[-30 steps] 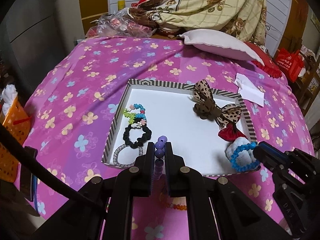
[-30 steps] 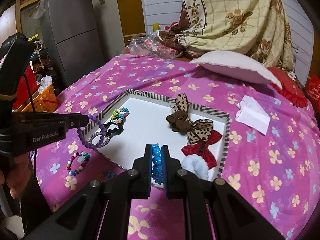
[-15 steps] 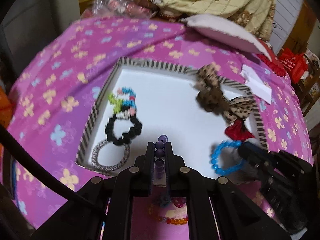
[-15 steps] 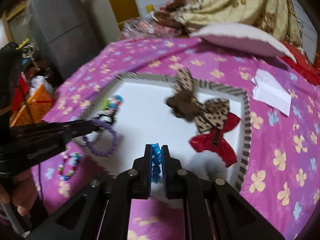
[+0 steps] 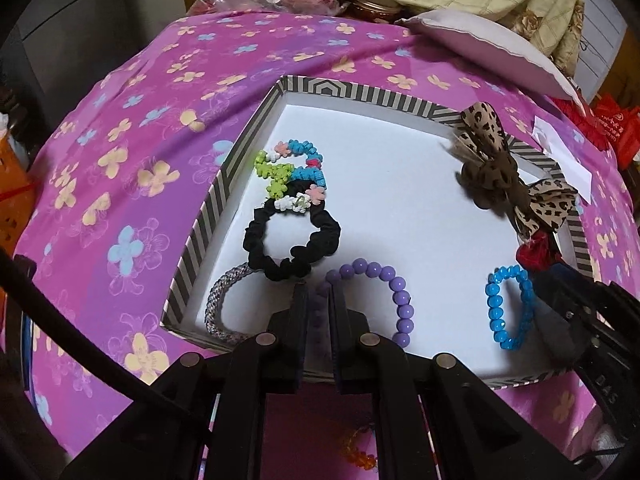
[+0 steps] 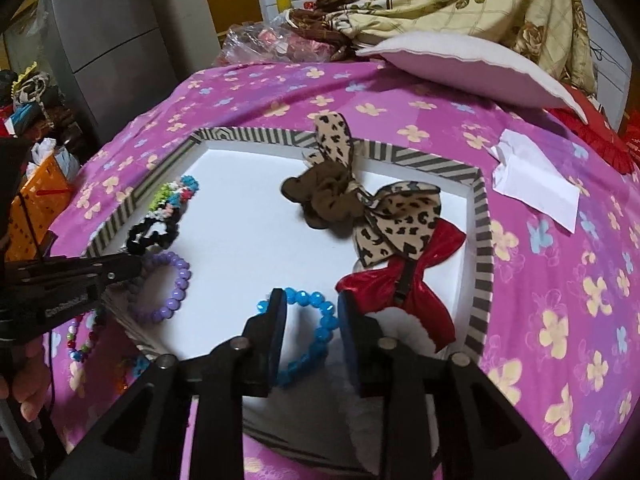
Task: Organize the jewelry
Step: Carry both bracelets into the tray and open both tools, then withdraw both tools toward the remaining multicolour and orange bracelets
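Tray (image 5: 224, 184) sits on bedspread (image 5: 120, 168). Inside, left side: flower bracelet (image 5: 294, 172) behind scrunchie (image 5: 292, 240), braided band (image 5: 224, 304) in front. Front middle: two bead bracelets (image 5: 394, 300) (image 5: 506, 312). Right side: bows (image 6: 384, 216). Pillow (image 6: 460, 68) behind tray.

The left claw (image 5: 318, 300) covers the near arc of the purple bracelet (image 5: 394, 292), so whether its pads press the beads cannot be told. The silver band (image 5: 218, 304) runs under the black scrunchie (image 5: 292, 240). The right claw (image 6: 312, 308) hides part of the blue bracelet (image 6: 320, 320) and the white puff (image 6: 404, 320). Beads (image 5: 358, 456) below are blurred and mostly hidden.
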Available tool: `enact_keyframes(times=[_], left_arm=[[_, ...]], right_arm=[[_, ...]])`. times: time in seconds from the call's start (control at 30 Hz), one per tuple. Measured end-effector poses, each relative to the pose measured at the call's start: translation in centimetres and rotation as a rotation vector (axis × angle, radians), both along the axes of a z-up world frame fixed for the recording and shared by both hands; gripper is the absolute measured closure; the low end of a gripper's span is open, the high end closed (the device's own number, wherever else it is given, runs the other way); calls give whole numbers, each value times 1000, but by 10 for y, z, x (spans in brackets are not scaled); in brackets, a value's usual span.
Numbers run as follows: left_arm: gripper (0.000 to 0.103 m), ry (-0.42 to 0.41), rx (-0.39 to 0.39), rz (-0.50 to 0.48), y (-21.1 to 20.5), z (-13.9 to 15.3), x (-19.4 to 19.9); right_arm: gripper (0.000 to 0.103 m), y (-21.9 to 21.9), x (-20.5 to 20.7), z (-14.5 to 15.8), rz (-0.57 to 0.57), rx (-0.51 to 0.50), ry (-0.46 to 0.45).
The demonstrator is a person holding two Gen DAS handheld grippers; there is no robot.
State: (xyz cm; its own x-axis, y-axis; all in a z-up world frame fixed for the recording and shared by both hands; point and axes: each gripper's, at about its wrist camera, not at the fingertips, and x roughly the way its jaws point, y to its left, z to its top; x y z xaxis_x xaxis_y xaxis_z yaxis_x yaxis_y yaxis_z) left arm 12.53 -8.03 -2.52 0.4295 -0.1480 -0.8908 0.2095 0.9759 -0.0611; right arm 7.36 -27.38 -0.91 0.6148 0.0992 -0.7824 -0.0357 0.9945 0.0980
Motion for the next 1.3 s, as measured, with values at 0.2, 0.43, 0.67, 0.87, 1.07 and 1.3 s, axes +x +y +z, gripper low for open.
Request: enact_keyframes(times=[0.2, 0.43, 0.67, 0.87, 1.07, 1.3], left_arm=[[83, -46, 10, -6, 0, 11, -11], [82, -121, 29, 3, 5, 32, -29], [82, -183, 25, 19, 17, 50, -52], [82, -226, 23, 33, 30, 63, -75], [82, -264, 23, 39, 37, 73, -96], [82, -285, 5, 48, 45, 83, -115]], right_arm=[[72, 0, -17, 10, -8, 31, -26], [62, 3, -43, 31, -25, 50, -83], [53, 22, -74, 51, -2, 34, -129], [52, 35, -94, 57, 5, 28, -145], [48, 47, -115, 67, 0, 23, -172], [45, 55, -130, 78, -1, 15, -191]])
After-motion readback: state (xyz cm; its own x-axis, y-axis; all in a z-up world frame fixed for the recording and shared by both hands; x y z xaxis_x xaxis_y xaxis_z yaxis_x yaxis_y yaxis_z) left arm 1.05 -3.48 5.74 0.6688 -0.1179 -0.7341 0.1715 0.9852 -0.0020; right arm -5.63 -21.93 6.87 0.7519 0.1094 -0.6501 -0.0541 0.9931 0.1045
